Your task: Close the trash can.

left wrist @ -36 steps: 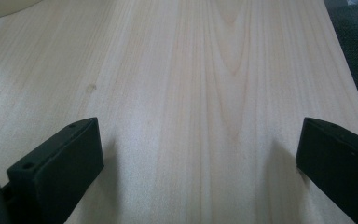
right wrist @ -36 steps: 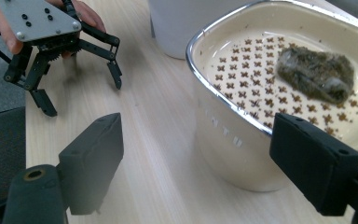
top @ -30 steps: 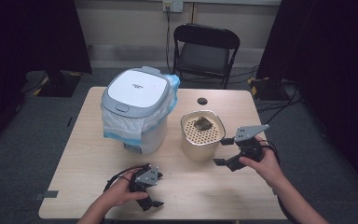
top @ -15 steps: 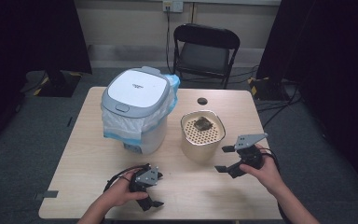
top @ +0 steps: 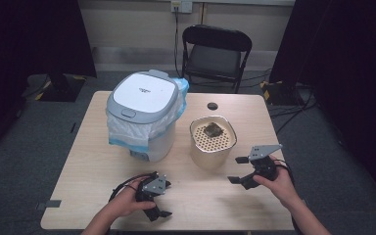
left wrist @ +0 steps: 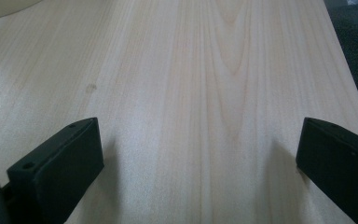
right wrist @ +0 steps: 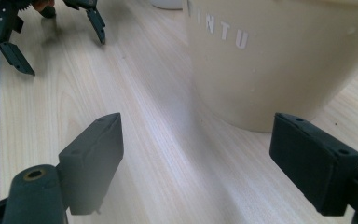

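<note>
With both grippers, left (top: 156, 208) and right (top: 240, 170), open and empty, I'd grab the stiff, smooth-walled tub (top: 213, 142) at its 3 o'clock rim.

Cream container (right wrist: 279, 56): top cut off by right gripper view's upper edge, printed lettering only partly readable. Dark lump (top: 212, 130) on its perforated insert too small to identify. Bin (top: 144, 115) lid logo illegible. Person's forearms cut at bottom edge.
</note>
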Demonstrator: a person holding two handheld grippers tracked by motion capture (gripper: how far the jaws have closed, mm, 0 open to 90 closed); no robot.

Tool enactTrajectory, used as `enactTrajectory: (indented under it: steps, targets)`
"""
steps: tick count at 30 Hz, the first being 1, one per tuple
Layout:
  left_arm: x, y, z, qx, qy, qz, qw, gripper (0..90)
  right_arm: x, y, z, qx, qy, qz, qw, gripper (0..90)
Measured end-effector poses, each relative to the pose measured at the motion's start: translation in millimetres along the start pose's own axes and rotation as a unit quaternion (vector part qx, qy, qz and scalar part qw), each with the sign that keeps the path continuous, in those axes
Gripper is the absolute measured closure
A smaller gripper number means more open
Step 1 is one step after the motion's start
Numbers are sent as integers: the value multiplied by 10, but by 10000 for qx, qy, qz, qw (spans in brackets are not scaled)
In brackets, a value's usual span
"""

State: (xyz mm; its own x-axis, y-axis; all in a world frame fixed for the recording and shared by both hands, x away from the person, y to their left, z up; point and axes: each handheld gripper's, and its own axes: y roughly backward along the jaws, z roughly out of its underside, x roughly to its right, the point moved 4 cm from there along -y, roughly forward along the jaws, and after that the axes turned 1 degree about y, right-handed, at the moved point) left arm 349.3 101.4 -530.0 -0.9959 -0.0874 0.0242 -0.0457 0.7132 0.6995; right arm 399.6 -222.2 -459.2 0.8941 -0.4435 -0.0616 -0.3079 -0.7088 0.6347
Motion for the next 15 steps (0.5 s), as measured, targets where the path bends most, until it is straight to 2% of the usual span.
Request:
enactTrajectory:
  steps: [12, 15]
  targets:
    - [4, -3, -2, 19, 31, -4, 10000, 0, 44, -69, 205, -53, -80, 64, 9999, 172]
    - [4, -3, -2, 19, 34, -5, 10000, 0, 38, -107, 264, -143, -84, 68, 9998, 171]
